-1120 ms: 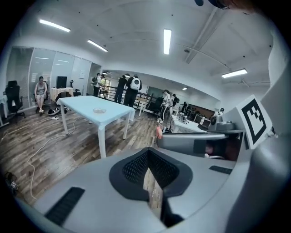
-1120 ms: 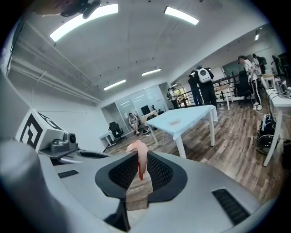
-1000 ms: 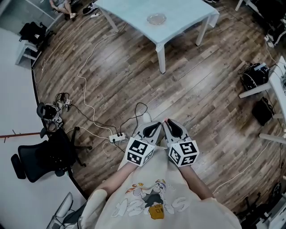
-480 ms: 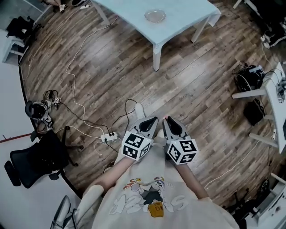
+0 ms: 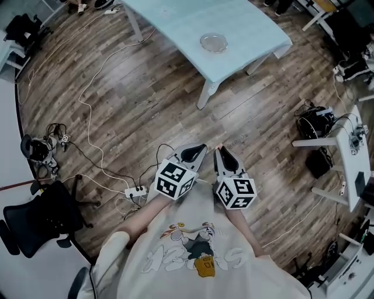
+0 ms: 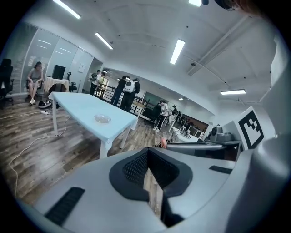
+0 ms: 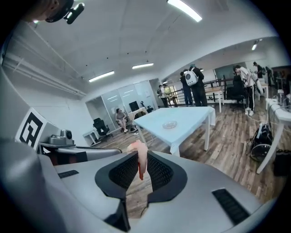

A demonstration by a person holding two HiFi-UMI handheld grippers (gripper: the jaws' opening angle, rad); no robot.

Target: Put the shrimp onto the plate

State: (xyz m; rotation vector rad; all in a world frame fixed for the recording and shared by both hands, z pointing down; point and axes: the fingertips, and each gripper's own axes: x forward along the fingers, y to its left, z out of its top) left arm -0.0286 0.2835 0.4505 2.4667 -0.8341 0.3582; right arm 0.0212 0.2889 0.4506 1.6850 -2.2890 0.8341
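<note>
Right gripper view: the right gripper [image 5: 222, 156] pinches the shrimp [image 7: 138, 159]; the left gripper [image 5: 196, 153] has its jaws together, bare. The plate [image 5: 214, 42] sits on the table [image 5: 175, 17] well ahead, so it looks like carrying: next walk up, lower, let go
</note>
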